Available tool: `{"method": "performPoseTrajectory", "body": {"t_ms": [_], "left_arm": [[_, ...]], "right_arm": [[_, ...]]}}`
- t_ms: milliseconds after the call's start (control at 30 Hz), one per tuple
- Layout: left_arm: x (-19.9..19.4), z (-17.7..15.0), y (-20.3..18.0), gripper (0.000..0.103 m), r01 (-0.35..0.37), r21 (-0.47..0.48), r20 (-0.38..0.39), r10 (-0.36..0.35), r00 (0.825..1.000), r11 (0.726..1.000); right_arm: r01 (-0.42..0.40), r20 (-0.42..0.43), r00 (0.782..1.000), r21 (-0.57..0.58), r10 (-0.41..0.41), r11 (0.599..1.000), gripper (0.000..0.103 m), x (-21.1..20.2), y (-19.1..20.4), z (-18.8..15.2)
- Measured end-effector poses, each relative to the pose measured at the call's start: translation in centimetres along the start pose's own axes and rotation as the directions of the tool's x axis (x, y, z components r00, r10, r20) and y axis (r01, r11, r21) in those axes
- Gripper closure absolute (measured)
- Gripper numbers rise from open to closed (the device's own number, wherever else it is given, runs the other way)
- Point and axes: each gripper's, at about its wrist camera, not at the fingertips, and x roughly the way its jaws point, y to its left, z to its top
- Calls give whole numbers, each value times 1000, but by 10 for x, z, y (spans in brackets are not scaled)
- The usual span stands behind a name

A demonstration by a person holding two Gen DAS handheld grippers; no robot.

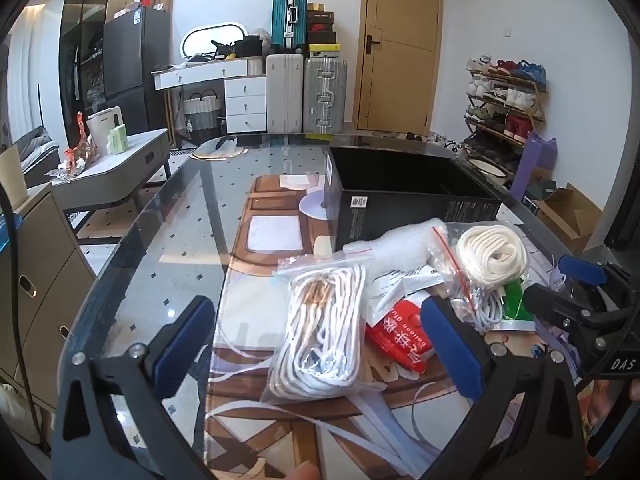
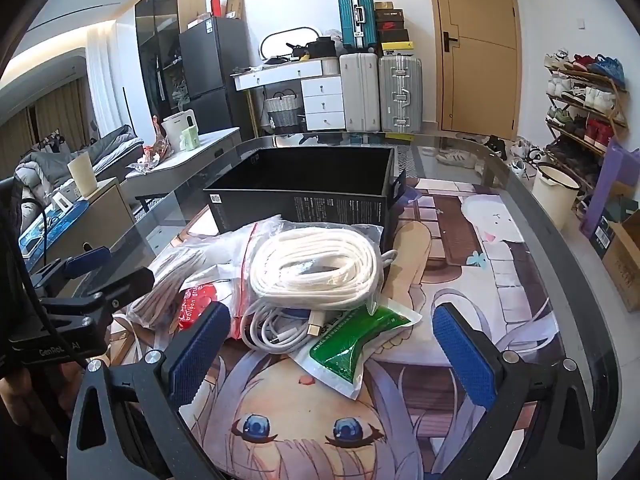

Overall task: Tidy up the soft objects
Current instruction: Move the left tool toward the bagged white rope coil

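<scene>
Both claws, the left claw (image 1: 320, 344) and the right claw (image 2: 332, 348), are wide open and hold nothing, and the bag of white cords (image 1: 320, 328) on the worktop (image 1: 168, 248) near the black box (image 1: 404, 196) looks light, floppy and slippery, so pinch its middle.

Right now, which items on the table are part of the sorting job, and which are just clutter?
Job: rope bag, cord coil, red pack, green pack, white cable, black box.

Clutter: kettle, suitcases, shoe rack, bucket.

Both tools open, holding nothing.
</scene>
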Motion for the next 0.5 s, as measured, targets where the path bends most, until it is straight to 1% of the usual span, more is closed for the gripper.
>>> {"method": "performPoseTrajectory", "body": {"t_ms": [433, 500], "left_arm": [[1, -2, -4, 0, 24, 45, 8, -24, 1000, 999], [-1, -2, -6, 0, 26, 51, 21, -27, 999, 998]], "right_arm": [[7, 7, 1000, -7, -7, 1000, 0, 1, 1, 0], [8, 11, 1000, -10, -8, 1000, 0, -1, 2, 2]]}}
